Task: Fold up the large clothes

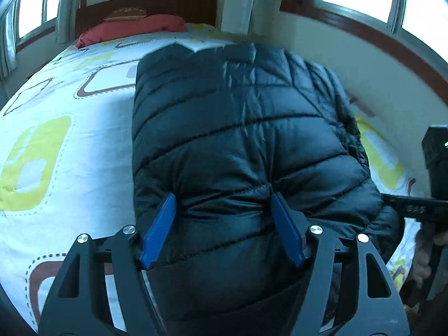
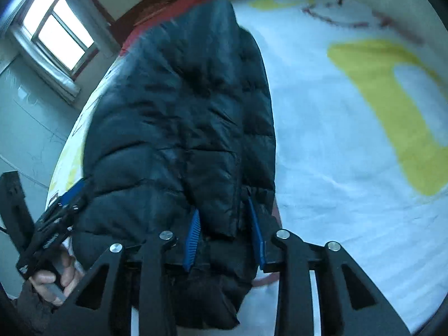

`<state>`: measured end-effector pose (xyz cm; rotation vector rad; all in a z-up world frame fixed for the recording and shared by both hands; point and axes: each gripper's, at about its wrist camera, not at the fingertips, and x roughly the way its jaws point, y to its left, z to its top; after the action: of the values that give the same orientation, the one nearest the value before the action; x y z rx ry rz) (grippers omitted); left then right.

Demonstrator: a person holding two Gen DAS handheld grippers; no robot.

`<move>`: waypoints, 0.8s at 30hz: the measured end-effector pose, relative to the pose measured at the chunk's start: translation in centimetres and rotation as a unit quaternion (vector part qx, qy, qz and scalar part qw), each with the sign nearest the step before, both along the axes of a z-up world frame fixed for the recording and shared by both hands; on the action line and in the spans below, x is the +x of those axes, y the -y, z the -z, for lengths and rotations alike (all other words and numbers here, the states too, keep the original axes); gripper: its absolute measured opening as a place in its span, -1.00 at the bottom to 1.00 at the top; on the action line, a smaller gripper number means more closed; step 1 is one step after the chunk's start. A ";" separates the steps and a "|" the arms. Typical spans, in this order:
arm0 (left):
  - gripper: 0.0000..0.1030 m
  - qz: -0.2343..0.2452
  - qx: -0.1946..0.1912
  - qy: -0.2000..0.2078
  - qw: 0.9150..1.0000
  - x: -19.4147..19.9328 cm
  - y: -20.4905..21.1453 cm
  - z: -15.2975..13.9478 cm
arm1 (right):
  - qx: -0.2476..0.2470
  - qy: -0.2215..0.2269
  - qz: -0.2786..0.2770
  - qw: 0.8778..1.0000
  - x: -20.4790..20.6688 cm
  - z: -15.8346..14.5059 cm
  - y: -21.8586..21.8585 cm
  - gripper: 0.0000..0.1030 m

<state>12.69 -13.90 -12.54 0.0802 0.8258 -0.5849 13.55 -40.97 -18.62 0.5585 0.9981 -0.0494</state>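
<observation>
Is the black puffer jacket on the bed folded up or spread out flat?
Folded. The black puffer jacket lies as a narrow, thick bundle on the bedspread, no sleeves sticking out.

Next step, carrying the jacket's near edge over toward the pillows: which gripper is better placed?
Probably left: the left gripper pinches a broad bunch of the black puffer jacket mid-hem; the right gripper straddles only its corner.

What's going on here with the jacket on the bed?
A person is folding a black puffer jacket on a bed with a patterned cover, holding a gripper in each hand. The left gripper has its jaws pressed into a wide bunch of the near hem. The right gripper has the jacket's right edge between its jaws. The jacket lies as a long, narrow bundle pointing toward the red pillow.
</observation>
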 end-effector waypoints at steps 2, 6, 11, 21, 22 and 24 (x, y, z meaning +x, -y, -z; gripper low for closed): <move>0.35 0.001 0.004 0.004 1.000 0.0 0.2 0.4 | 0.017 0.006 0.009 1.000 0.0 0.4 0.4 -0.39; 0.27 0.001 -0.038 -0.013 0.999 0.1 -1.8 -0.7 | 0.024 0.014 0.009 1.000 -0.8 -0.8 0.9 -0.33; 0.42 -0.029 -0.144 -0.034 0.989 1.4 -6.0 -3.8 | 0.014 0.050 0.018 0.999 -2.1 -5.8 2.3 -0.05; 0.34 -0.046 -0.171 -0.064 0.982 9.4 -1.5 -6.1 | -0.013 0.122 -0.006 0.992 9.3 -9.3 2.6 -0.56; 0.28 -0.045 -0.157 -0.069 0.984 10.0 -0.6 -5.6 | -0.017 0.115 -0.012 0.993 10.3 -8.7 2.2 -0.57; 0.25 -0.046 -0.125 -0.093 0.987 11.2 1.2 -3.7 | -0.042 0.072 -0.017 0.996 12.5 -6.1 2.0 -0.70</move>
<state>23.93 -15.10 -8.81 -0.2450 0.9259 -0.6100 26.00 -42.94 -12.56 0.4615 0.8613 -0.0216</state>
